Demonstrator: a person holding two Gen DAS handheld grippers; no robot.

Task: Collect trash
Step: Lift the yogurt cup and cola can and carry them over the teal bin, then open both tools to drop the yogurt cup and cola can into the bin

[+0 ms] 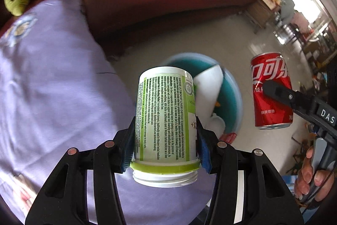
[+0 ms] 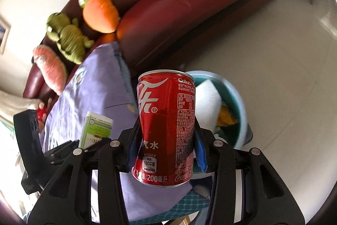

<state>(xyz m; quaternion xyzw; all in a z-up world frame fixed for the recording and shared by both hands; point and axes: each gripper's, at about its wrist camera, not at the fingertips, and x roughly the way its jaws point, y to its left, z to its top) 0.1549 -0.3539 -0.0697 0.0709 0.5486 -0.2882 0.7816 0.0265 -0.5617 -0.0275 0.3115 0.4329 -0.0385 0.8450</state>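
Note:
My left gripper (image 1: 165,147) is shut on a white and green supplement bottle (image 1: 166,119), held in the air with its open threaded neck toward the camera. The bottle also shows in the right wrist view (image 2: 96,130). My right gripper (image 2: 165,149) is shut on a dented red Coke can (image 2: 166,125), also held in the air; the can shows in the left wrist view (image 1: 271,90). A light blue bin (image 1: 231,94) stands on the floor beyond both; it shows in the right wrist view (image 2: 242,102) too, holding white paper (image 2: 207,102) and orange scraps.
A table under a lilac cloth (image 1: 52,88) lies to the left and below. A dark red sofa (image 2: 168,10) with plush toys (image 2: 67,37) and books stands behind. Pale tiled floor (image 2: 273,56) spreads to the right. A red packet (image 1: 228,137) lies by the bin.

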